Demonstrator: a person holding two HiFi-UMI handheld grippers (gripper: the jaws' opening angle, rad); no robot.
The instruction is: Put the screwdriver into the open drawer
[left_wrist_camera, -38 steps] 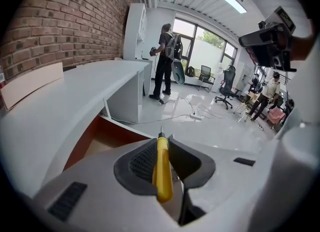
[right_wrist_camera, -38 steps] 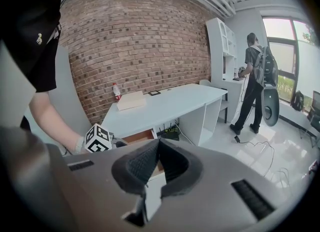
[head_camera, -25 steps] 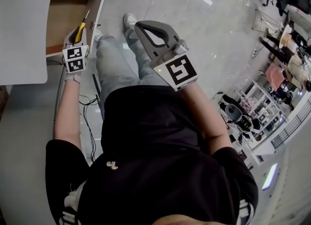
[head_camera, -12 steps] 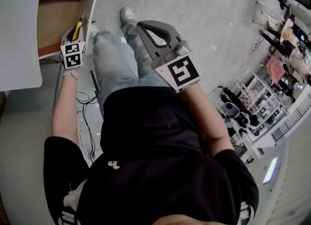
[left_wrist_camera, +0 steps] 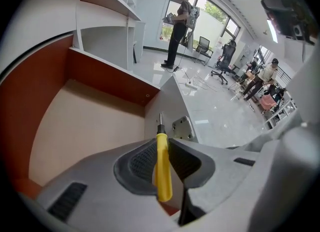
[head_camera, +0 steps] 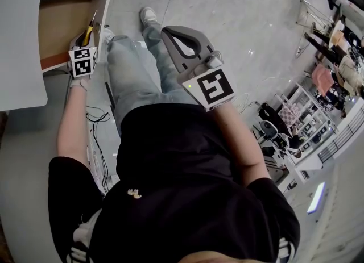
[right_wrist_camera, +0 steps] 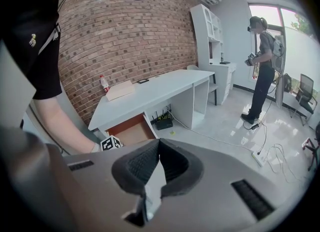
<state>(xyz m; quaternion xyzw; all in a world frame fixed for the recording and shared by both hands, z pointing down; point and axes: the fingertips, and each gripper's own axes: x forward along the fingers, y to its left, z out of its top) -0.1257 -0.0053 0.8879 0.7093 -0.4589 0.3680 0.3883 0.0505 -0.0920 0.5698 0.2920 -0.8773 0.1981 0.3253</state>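
Note:
A yellow-handled screwdriver (left_wrist_camera: 162, 168) is clamped between the jaws of my left gripper (left_wrist_camera: 162, 161), its metal tip pointing forward over the open drawer (left_wrist_camera: 87, 126). In the head view the left gripper (head_camera: 86, 36) sits at the drawer's (head_camera: 62, 20) right front corner, with the screwdriver (head_camera: 89, 29) sticking up from it. The drawer has a pale wooden floor and red-brown walls, and nothing lies in it. My right gripper (head_camera: 183, 43) hangs in front of the person's body, well away from the drawer. Its jaws (right_wrist_camera: 157, 163) are closed on nothing.
A white desk top (head_camera: 20, 40) covers the drawer's left side. The person's legs and a shoe (head_camera: 149, 17) stand just right of the drawer on the glossy grey floor. Black cables (head_camera: 96, 125) run along the floor by the desk. Another person (left_wrist_camera: 179, 25) stands far off.
The left gripper with the screwdriver has shifted a little left and up in the head view, staying at the drawer's front edge. The right gripper has barely moved.

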